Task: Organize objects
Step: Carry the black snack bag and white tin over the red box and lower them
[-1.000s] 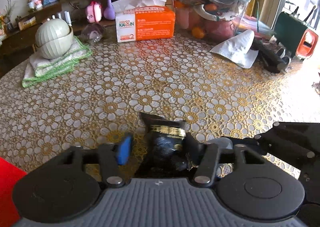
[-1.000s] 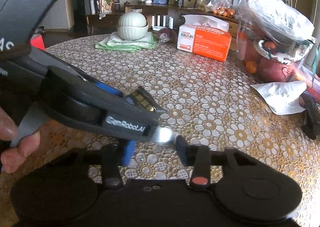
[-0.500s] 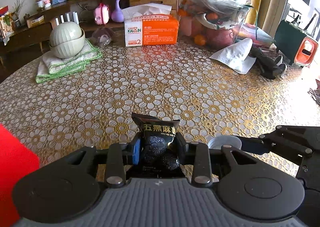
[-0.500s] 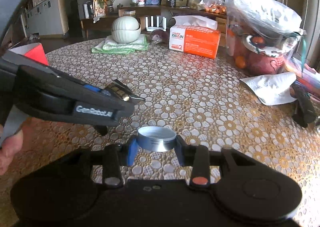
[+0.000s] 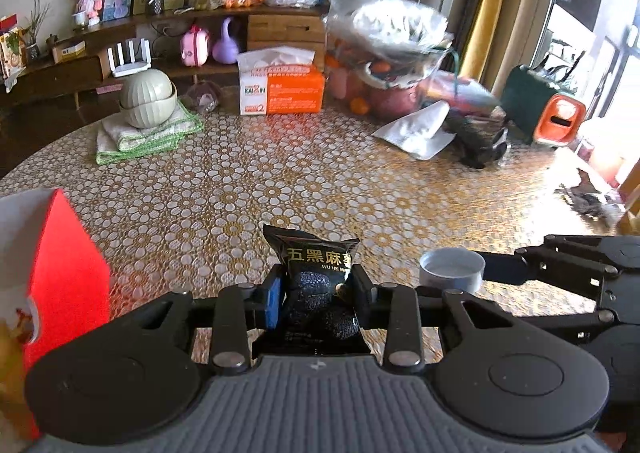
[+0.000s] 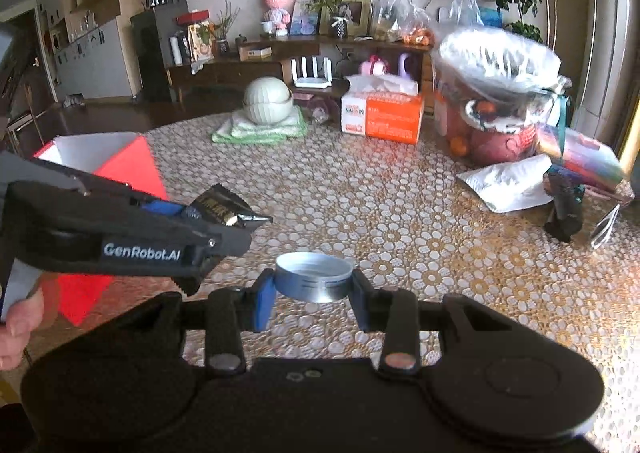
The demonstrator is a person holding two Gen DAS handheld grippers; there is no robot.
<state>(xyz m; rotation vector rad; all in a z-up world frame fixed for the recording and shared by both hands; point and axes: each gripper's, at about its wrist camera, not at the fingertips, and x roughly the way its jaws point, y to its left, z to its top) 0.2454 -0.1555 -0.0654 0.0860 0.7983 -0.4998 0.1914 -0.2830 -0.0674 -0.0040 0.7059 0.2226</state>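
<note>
We have the left gripper [image 5: 316,293] clamped on a black snack packet [image 5: 316,277], held above the patterned tablecloth [image 5: 248,181] just right of the red box [image 5: 64,277]. Our right gripper [image 6: 314,291] pinches a shallow round tin lid [image 6: 314,277] between its fingers, also off the cloth, on the far side of the packet from the red box.

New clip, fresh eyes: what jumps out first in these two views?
Each tool is loaded: the left tool grips a black snack packet, the right tool a shallow metal lid, both above the floral tablecloth. A red box sits at the table's left edge, an orange tissue box at the far side.
</note>
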